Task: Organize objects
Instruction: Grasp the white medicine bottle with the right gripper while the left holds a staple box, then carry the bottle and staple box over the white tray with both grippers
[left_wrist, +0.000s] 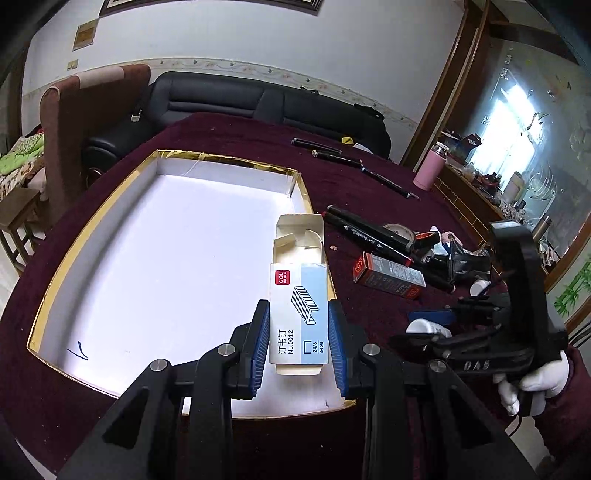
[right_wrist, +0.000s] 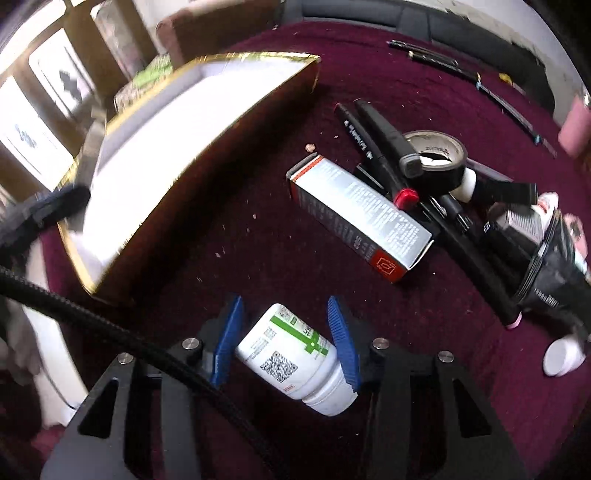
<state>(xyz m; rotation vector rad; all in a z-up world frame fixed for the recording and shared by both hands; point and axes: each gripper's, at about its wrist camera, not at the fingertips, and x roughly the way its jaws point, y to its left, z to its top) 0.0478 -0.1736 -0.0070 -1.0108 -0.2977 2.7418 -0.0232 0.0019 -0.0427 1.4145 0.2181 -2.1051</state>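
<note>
My left gripper (left_wrist: 298, 334) is shut on a white and blue staple box (left_wrist: 298, 310) with its far flap open, held over the right side of the gold-rimmed white tray (left_wrist: 92, 236). My right gripper (right_wrist: 286, 341) is shut on a white pill bottle (right_wrist: 291, 360) with a green label, held tilted above the maroon cloth just right of the tray (right_wrist: 207, 147). The right gripper also shows in the left wrist view (left_wrist: 424, 334), with the bottle (left_wrist: 428, 328) in it.
On the cloth to the right lie a red and silver carton (right_wrist: 360, 218), black markers (right_wrist: 380, 147), a tape roll (right_wrist: 437, 158), a black pouch (right_wrist: 550, 269) and a small white cap (right_wrist: 563, 356). Pens (left_wrist: 369, 166) and a pink flask (left_wrist: 430, 166) are farther back.
</note>
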